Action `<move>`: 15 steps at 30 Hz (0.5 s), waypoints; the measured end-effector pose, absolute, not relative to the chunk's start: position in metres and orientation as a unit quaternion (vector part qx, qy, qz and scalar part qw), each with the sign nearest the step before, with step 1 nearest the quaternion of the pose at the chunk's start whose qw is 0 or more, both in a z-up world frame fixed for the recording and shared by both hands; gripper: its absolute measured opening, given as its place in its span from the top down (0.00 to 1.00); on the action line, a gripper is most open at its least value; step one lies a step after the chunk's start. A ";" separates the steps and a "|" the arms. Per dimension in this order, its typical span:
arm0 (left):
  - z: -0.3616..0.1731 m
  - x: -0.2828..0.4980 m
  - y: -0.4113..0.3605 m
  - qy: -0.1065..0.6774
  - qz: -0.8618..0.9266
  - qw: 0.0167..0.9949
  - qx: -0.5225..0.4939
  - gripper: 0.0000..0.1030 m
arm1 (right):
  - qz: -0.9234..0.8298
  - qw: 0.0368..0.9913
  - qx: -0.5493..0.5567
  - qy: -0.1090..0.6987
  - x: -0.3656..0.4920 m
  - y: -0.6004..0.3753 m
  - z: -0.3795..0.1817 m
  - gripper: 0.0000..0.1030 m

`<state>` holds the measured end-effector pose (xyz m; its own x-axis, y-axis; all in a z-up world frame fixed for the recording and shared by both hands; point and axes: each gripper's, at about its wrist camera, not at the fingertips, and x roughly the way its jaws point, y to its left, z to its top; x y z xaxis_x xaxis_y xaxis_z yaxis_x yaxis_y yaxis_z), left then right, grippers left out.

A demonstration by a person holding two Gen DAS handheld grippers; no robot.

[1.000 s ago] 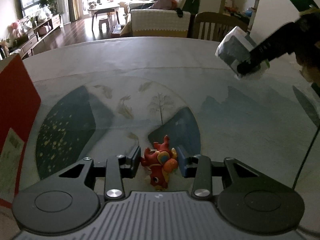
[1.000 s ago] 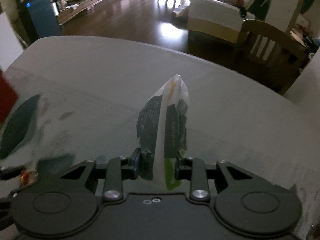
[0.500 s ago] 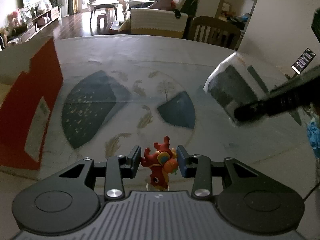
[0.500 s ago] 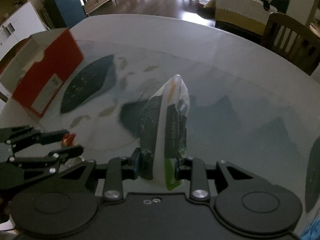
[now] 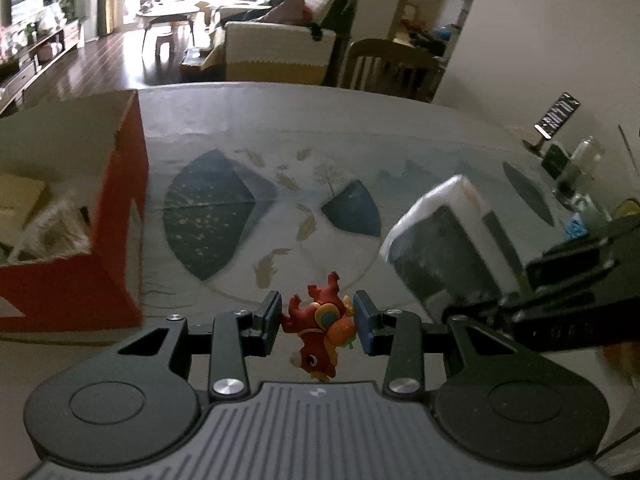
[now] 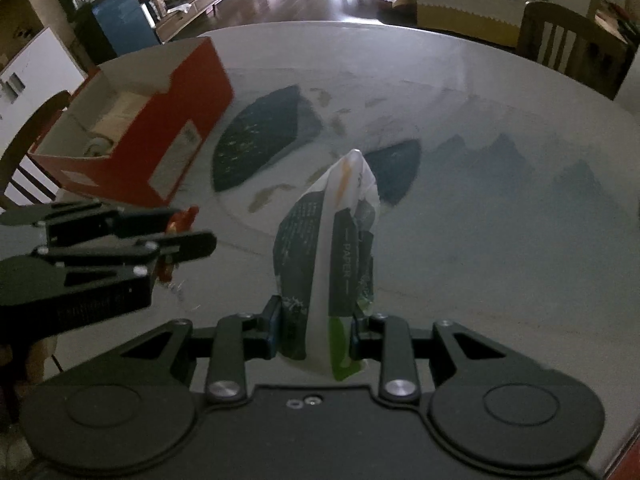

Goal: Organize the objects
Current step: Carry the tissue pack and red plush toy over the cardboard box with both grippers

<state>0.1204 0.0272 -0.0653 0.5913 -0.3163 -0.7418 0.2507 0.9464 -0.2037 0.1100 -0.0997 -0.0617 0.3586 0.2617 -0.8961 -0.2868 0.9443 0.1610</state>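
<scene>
Nearer now, red box [image 6: 160,120] sits left; left gripper [image 5: 316,320] clamps red toy [image 5: 320,336], right gripper [image 6: 316,320] white-green tissue pack [image 6: 332,264].

Dim, blurred fisheye views; bright window glare behind.

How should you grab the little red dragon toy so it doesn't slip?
Grip the red dragon toy across its round middle, coming from behind with a finger on each side. That is how the left gripper holds it now: the body is the widest part, while the legs and horns are thin and stick out.
</scene>
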 end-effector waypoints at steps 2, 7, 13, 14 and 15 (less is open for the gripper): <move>-0.060 0.116 0.040 0.419 -0.166 0.892 -0.035 0.64 | 0.162 0.827 -0.006 0.539 0.102 -0.088 -0.058 0.71; -0.047 0.107 0.074 0.408 -0.174 0.896 -0.035 0.64 | 0.159 0.835 0.001 0.527 0.090 -0.058 -0.047 0.71; -0.029 0.101 0.114 0.389 -0.174 0.904 -0.028 0.64 | 0.171 0.842 -0.009 0.512 0.084 -0.017 -0.033 0.71; -0.026 0.101 0.122 0.384 -0.173 0.906 -0.026 0.64 | 0.173 0.842 -0.011 0.511 0.086 -0.009 -0.031 0.70; -0.023 0.101 0.128 0.381 -0.173 0.908 -0.025 0.64 | 0.174 0.842 -0.013 0.510 0.087 -0.004 -0.030 0.70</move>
